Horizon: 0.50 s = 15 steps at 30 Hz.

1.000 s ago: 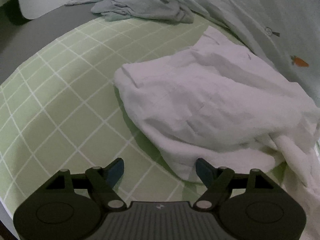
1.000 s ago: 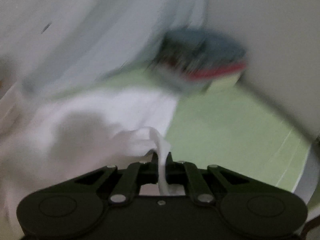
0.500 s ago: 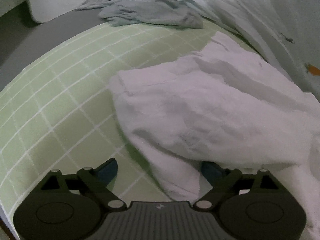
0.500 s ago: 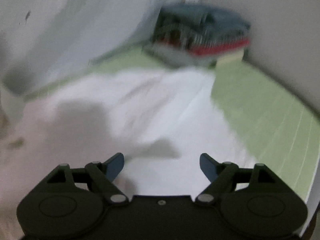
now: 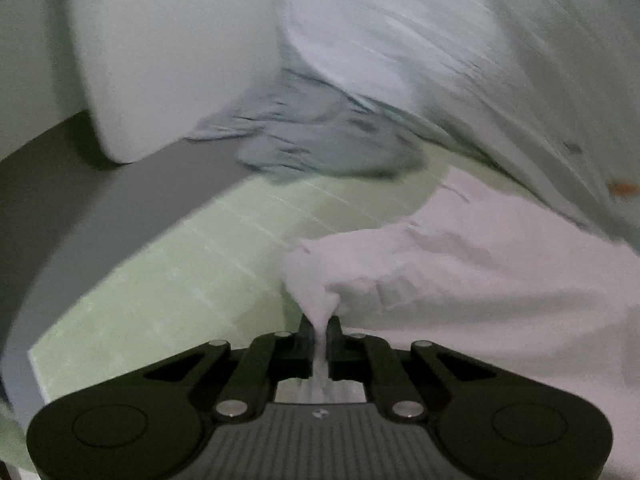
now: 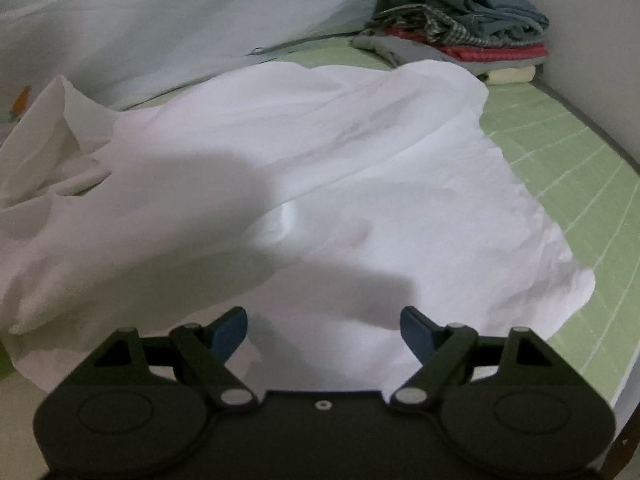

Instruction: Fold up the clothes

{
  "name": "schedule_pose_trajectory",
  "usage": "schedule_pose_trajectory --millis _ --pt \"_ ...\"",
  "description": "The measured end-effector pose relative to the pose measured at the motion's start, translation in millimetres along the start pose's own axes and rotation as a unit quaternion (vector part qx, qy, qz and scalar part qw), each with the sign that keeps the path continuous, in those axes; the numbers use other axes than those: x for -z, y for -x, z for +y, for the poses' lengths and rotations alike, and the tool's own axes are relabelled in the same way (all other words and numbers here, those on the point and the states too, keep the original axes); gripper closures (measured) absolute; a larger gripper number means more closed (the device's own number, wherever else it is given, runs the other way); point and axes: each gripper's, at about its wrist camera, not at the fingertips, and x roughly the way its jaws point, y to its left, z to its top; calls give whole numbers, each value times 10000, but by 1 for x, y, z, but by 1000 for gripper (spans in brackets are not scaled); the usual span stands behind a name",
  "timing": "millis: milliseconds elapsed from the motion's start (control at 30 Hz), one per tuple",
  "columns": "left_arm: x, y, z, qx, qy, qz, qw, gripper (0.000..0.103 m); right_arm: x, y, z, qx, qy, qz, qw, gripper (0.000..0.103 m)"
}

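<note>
Left gripper (image 5: 319,334) pinches a corner of the crumpled white cotton garment (image 5: 460,280); right gripper (image 6: 322,326) hovers spread above it, empty. Folding just begun: right needs an opposite edge.

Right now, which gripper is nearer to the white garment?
Left. The left gripper is shut on the white garment; the right gripper hangs open above it.

- white garment (image 6: 320,168), plain, no print
- bed sheet (image 6: 560,168) light green with thin white grid lines
- pale blue-white quilt (image 5: 460,60), small orange carrot prints
- crumpled grey garment (image 5: 316,140)
- folded stack (image 6: 460,36): grey-blue top, green-white check, red layer, grey, cream bottom
- white pillow (image 5: 172,52)
- gripper bodies black, right gripper (image 6: 322,326) pads blue
</note>
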Motion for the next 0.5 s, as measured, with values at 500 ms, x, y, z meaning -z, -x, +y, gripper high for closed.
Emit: schedule_pose_trajectory --millis 500 --pt "-2 40 128 -1205 693 -176 9901 67 40 29 -33 -10 -695 19 9976 17"
